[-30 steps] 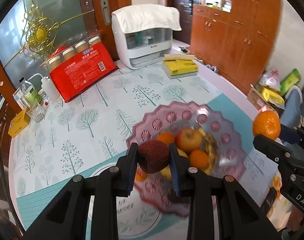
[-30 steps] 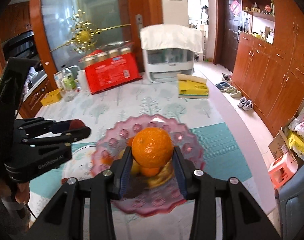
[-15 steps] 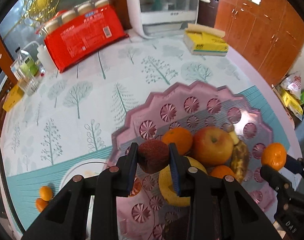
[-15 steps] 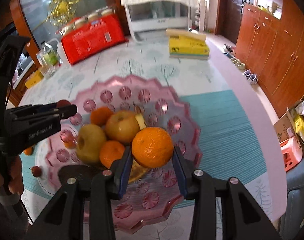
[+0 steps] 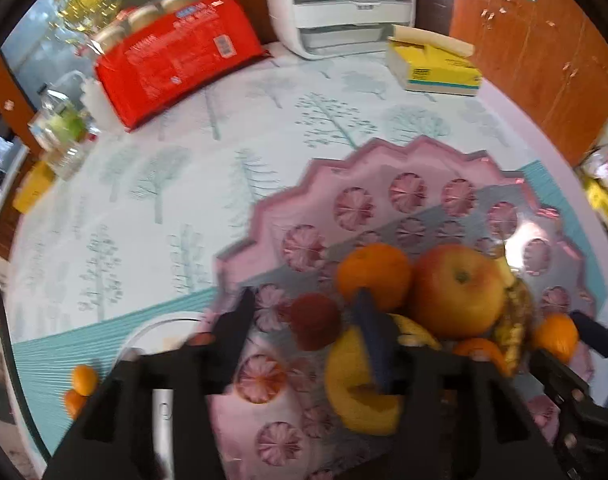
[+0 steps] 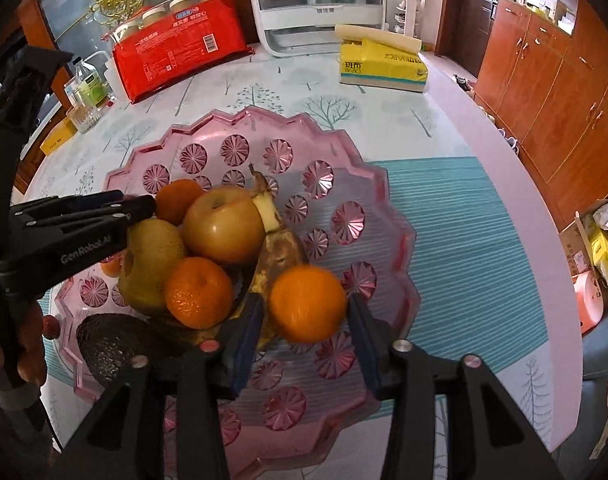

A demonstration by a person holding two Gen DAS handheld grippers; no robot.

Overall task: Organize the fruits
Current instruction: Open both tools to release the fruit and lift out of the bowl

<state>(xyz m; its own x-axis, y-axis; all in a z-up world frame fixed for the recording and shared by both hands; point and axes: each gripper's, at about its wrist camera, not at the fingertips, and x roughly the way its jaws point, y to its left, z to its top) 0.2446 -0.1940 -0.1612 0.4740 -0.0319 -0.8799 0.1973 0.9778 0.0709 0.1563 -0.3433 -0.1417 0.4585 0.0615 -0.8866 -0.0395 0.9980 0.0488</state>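
A pink glass bowl holds an apple, oranges, a yellow pear, a browned banana and an avocado. My left gripper is low over the bowl's left side and its jaws are opening. A dark red fruit sits between them, with a gap at the left pad. My right gripper is over the bowl's right side, jaws also opening. An orange rests between them against the banana, narrowly free of both pads.
A red pack of jars, a white appliance and a yellow tissue box stand at the table's far side. Bottles and a glass are far left. Small oranges lie by a white plate.
Both grippers came down into the bowl, each carrying its fruit. Their jaws have now parted from the dark red fruit and the orange.
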